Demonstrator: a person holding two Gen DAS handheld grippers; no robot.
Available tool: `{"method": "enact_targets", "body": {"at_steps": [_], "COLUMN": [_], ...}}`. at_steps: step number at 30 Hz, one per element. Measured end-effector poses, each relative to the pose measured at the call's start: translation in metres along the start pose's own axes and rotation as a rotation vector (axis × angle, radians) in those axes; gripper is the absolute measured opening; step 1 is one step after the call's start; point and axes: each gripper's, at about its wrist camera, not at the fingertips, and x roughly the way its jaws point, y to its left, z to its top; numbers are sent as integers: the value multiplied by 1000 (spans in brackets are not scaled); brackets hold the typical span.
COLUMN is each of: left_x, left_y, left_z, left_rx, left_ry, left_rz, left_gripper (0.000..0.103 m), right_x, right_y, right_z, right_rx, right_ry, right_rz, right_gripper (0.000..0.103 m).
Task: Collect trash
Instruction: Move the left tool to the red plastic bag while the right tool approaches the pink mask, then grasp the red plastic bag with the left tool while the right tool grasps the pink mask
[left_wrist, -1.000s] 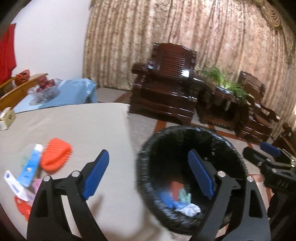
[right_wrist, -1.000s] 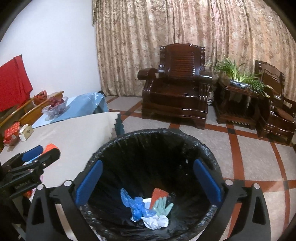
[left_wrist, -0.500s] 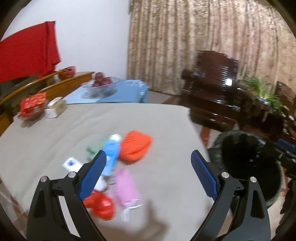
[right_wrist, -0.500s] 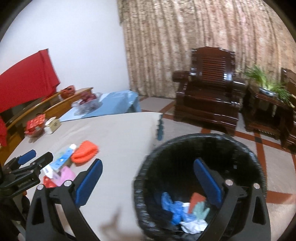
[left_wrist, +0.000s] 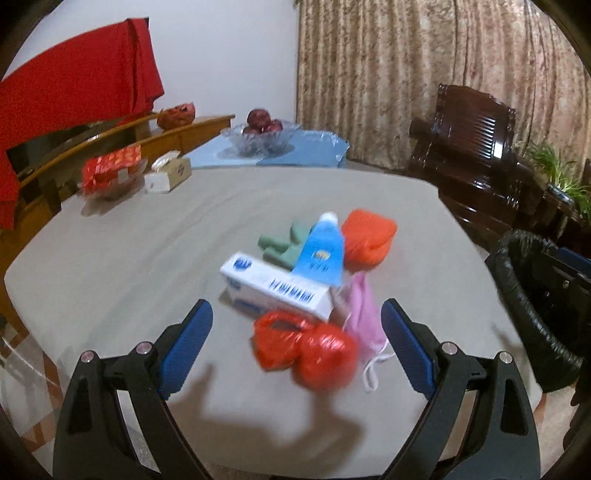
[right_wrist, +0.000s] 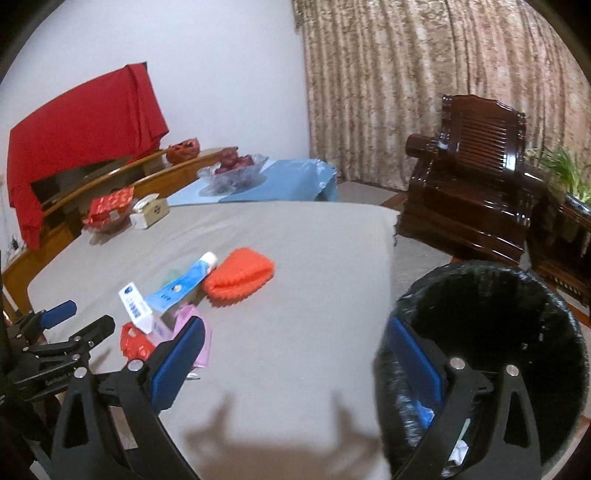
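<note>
A heap of trash lies on the grey table: a crumpled red bag, a white box with a barcode, a blue tube, a pink mask, an orange knit piece and a green glove. My left gripper is open and empty, jaws either side of the red bag, just above it. My right gripper is open and empty over the table's edge beside the black-lined bin. The heap also shows in the right wrist view, with the orange piece.
A tissue box, a red packet and a glass fruit bowl stand at the table's far side. Dark wooden armchairs and a plant stand beyond the bin.
Both grippers have swung left, away from the bin. My left gripper has come close to the trash heap; my right now looks across the table with the bin at its right.
</note>
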Motion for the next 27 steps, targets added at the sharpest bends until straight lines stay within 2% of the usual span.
{"method": "enact_targets", "body": {"at_steps": [11,14,17,19,20,22,25,27], "left_x": [36,47,61,70,72,70,63,59], "left_y": [2,0,0,2,3,4,8,12], "left_z": [-15,-20,-24,-29,-30,-31,-31,-29], "left_rx": [-17,-19,-22,-31,-36,-35,-34,-36], "left_ry": [65,86,120,153,159,148,134,126], "left_rz": [-35,-48,-69,-110,-122,-131,-144,-138], "left_gripper": [90,84,73,54,53,42,35,33], "right_x": [28,32,36,38,39,42,46,49], "right_y": [21,25,28,30,30,34,41,48], "right_z": [-11,-13,-14,-14,-15,-15,-16,-17], "right_rx": [-22,-29,-34,-38,-40,-45,-52,-46], "right_ry": [55,69,77,83,86,94,101,108], "right_rz": [17,18,17,20,22,30,48,70], "right_gripper": [94,93,93,93,92,91,88,85]}}
